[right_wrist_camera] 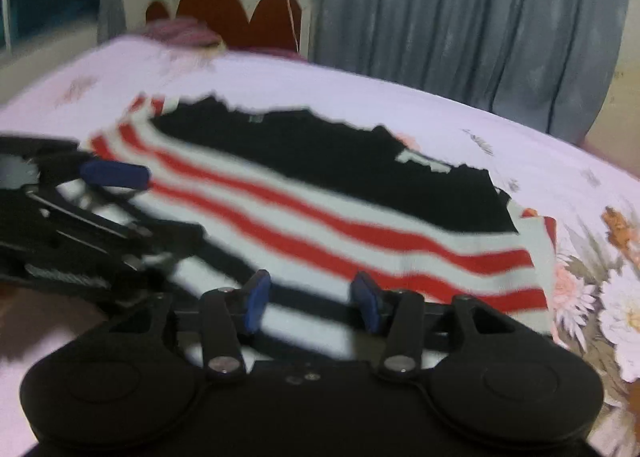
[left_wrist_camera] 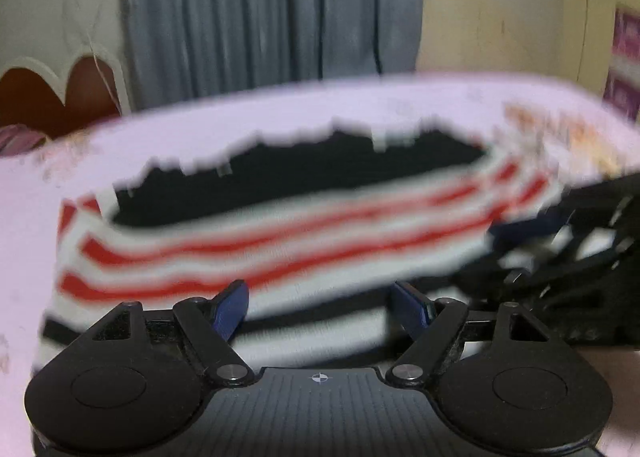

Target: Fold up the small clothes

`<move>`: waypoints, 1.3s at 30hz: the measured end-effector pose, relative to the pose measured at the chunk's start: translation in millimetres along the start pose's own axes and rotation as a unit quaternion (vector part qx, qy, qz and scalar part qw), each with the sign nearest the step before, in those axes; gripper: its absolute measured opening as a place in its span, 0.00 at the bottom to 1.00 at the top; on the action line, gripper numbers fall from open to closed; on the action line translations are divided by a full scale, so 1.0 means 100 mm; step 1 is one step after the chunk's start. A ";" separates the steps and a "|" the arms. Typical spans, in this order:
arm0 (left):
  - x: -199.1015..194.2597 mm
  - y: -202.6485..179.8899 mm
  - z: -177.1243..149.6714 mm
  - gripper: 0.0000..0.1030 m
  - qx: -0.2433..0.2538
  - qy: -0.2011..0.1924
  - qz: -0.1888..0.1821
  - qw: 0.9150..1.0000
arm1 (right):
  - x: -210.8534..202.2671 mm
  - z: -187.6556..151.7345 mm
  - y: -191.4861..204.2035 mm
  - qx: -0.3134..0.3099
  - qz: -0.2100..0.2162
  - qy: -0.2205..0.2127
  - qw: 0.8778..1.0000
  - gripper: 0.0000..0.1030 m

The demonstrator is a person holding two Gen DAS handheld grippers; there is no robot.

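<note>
A small striped garment [left_wrist_camera: 280,241] lies on the bed, with red, white and black stripes and a black panel at its far side; it also shows in the right wrist view [right_wrist_camera: 340,217]. My left gripper [left_wrist_camera: 320,309] is open, its blue-padded fingers [left_wrist_camera: 230,309] over the garment's near black-and-white edge. My right gripper [right_wrist_camera: 312,301] is open too, over the same near edge. Each gripper shows in the other's view: the right one at the right [left_wrist_camera: 560,257], the left one at the left [right_wrist_camera: 80,217]. Both views are motion-blurred.
The bed has a pale lilac sheet [right_wrist_camera: 400,97] with a floral print [right_wrist_camera: 600,297] at the right. A brown and white headboard [right_wrist_camera: 240,17] and a purple cloth [right_wrist_camera: 184,33] are at the far end. Grey curtains [left_wrist_camera: 272,17] hang behind.
</note>
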State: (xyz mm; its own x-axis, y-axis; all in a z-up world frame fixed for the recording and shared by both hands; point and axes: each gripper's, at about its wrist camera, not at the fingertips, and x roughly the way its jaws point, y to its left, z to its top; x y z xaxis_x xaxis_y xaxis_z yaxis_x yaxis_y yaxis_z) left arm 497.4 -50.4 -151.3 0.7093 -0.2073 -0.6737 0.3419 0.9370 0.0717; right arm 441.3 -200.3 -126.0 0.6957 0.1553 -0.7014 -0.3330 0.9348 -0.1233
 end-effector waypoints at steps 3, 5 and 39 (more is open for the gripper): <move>-0.17 0.06 -0.15 0.76 -0.003 -0.003 0.005 1.000 | -0.16 -0.17 -0.07 -0.004 0.000 0.013 1.000 0.42; -0.29 0.17 -0.20 0.76 -0.008 -0.009 0.019 1.000 | -0.37 -0.20 -0.23 0.020 -0.010 0.004 1.000 0.42; -0.35 0.02 -0.31 0.76 -0.031 0.001 0.045 0.998 | -0.37 -0.28 0.15 0.014 -0.010 0.012 1.000 0.27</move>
State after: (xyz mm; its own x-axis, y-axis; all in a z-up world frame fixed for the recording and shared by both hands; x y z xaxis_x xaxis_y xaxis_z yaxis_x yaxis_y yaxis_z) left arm 454.4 -32.7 -150.6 0.7341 -0.1214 -0.6681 0.2376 0.9676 0.0854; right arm 392.4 -201.3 -121.4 0.6858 0.1290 -0.7162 -0.3017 0.9460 -0.1185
